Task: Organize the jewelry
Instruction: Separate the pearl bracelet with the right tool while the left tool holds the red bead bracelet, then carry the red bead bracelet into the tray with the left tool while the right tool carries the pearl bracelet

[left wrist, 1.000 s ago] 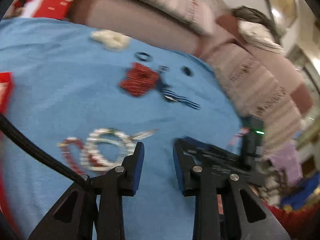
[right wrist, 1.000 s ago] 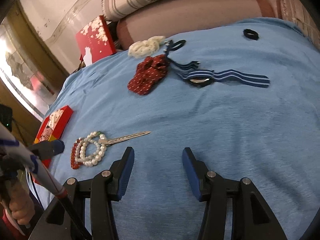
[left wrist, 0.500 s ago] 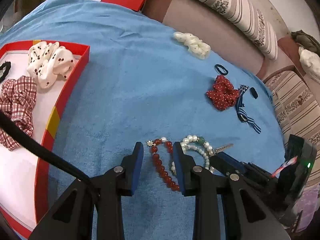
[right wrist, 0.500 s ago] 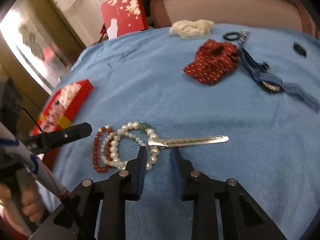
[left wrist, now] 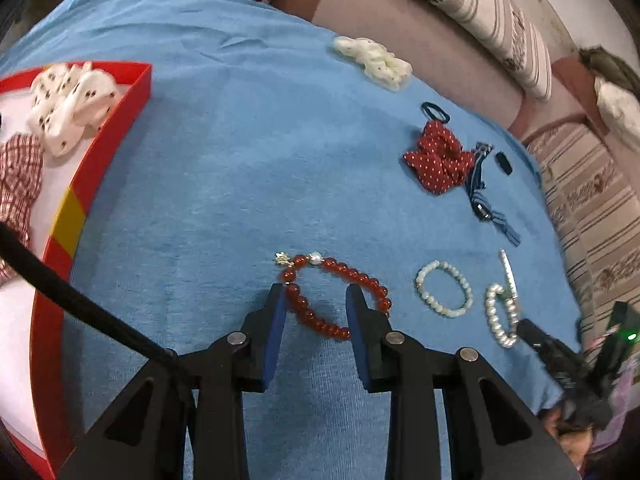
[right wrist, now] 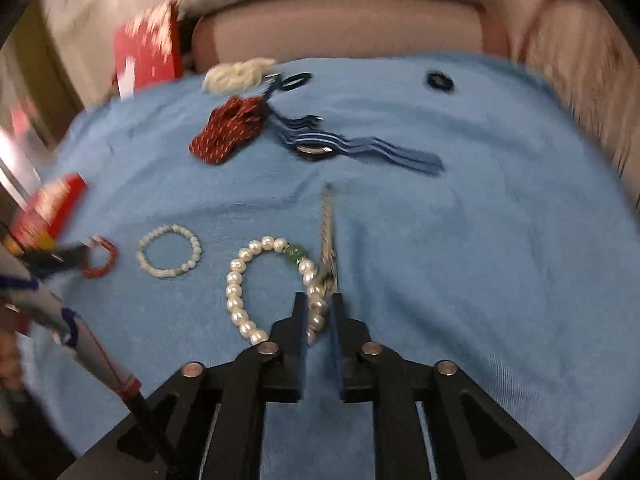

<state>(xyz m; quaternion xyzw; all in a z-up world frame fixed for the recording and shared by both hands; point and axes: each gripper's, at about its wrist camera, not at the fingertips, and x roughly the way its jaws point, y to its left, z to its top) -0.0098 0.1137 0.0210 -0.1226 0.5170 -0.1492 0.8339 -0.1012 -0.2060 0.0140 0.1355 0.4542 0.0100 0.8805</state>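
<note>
My left gripper [left wrist: 316, 294] is open with its fingers straddling a red bead bracelet [left wrist: 360, 278] lying on the blue cloth [left wrist: 224, 152]. A small pearl bracelet [left wrist: 443, 294] lies to its right. My right gripper [right wrist: 319, 304] is shut on a large pearl bracelet [right wrist: 240, 292] with a green bead, next to a silver hair clip [right wrist: 328, 224]. The small pearl bracelet [right wrist: 170, 250] and the red bracelet [right wrist: 102, 262] lie to the left in the right wrist view.
A red tray [left wrist: 96, 164] at the left holds a white dotted scrunchie [left wrist: 70, 102] and a plaid one [left wrist: 18, 176]. A red dotted scrunchie [left wrist: 438, 162], a blue striped watch band [right wrist: 332, 146], a cream scrunchie [left wrist: 376, 62] and black hair ties [right wrist: 440, 80] lie farther back.
The three bracelets, bunched together before, now lie apart. My right gripper has closed on the large pearl bracelet and pulled it right; my left fingers now straddle the red one.
</note>
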